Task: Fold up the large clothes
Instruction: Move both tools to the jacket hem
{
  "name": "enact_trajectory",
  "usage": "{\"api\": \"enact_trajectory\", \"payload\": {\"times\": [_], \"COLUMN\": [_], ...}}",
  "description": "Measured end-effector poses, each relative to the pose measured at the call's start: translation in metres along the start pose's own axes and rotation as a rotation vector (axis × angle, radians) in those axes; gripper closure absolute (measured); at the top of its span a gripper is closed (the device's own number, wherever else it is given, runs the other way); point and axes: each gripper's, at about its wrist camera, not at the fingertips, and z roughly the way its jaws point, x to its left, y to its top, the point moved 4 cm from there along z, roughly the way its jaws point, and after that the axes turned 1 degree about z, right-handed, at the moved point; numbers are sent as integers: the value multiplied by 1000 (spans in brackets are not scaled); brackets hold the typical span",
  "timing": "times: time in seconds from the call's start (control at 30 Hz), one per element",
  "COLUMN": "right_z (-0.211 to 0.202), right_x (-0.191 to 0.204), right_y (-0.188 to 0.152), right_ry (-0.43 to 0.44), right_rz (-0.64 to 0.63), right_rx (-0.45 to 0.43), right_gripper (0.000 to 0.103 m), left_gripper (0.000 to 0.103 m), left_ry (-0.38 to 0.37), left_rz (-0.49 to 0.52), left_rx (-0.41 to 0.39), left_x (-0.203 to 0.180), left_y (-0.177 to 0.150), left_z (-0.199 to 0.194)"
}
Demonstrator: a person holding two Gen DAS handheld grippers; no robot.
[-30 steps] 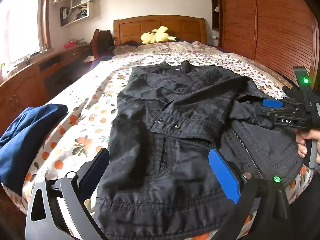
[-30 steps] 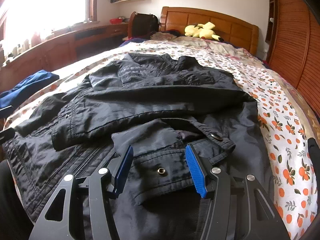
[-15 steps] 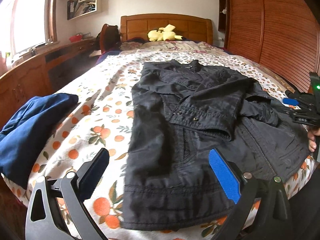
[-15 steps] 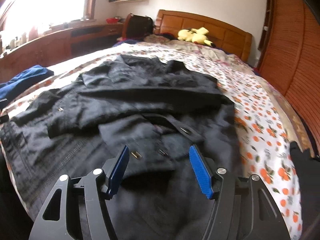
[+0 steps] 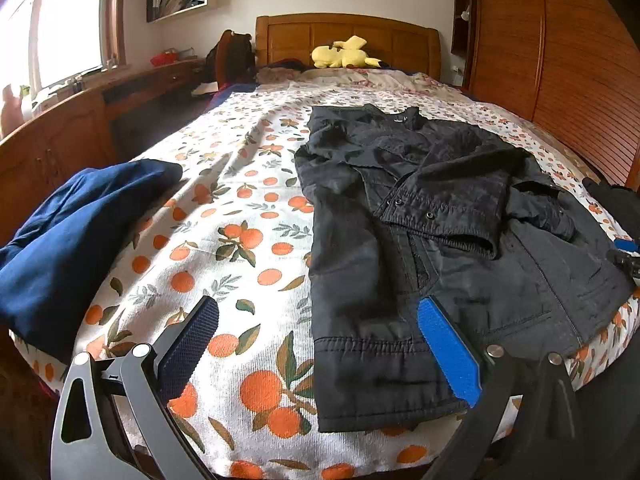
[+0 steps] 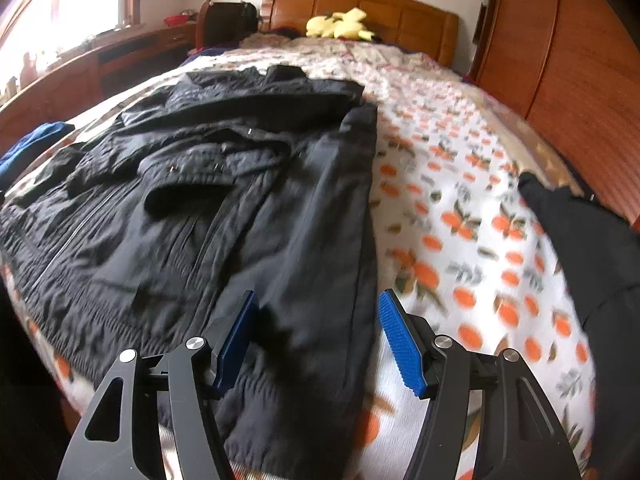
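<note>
Left wrist view: your left gripper (image 5: 316,344) hangs over the near left corner of the black nylon jacket (image 5: 440,240), its jaws standing wide apart with nothing clamped; one blue pad (image 5: 448,348) lies above the jacket's hem, the other dark pad over the bare orange-printed white bedspread (image 5: 240,240). The jacket lies face up on the bed, collar toward the wooden headboard (image 5: 348,36), both sleeves already crossed over the chest, hem at the near edge of the mattress. A crumpled navy blue garment (image 5: 76,236) sits well apart at the bed's left edge, and a yellow plush toy (image 5: 344,56) rests by the pillows. At the far right edge a sliver of your other tool shows, too little to read. Right wrist view: your right gripper (image 6: 316,336) hovers over the jacket's near right corner, jaws apart and empty, the right side seam of the jacket running between the two blue pads. The picture is smeared, so cloth detail is unclear. A dark sleeve or garment (image 6: 592,264) intrudes at the right; which it is cannot be told. Judged from this layout, the sleeve fold is finished and the lengthwise fold is in hand: the next move calls for you to lower both tools onto the hem corners, close on a single pinch of cloth each, and carry the hem evenly toward the collar.
</note>
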Motion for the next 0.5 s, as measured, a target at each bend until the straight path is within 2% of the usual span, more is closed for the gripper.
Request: {"api": "enact_trajectory", "payload": {"times": [0.2, 0.3, 0.37, 0.4, 0.5], "right_z": [-1, -7, -17, -21, -28], "right_x": [4, 9, 15, 16, 18], "right_y": [-10, -8, -6, -6, -6], "right_ry": [10, 44, 60, 67, 76], "right_rz": [10, 2, -9, -9, -1], "right_rx": [27, 22, -3, -12, -24], "right_gripper": [42, 53, 53, 53, 53], "left_gripper": [3, 3, 3, 5, 23], "left_ry": [-8, -24, -37, -41, -55], "left_rz": [17, -1, -6, -1, -1], "left_rx": [27, 40, 47, 47, 59], "left_x": [-1, 0, -1, -2, -3], "left_y": [-6, -9, -12, -13, -17], "left_z": [5, 7, 9, 8, 7]}}
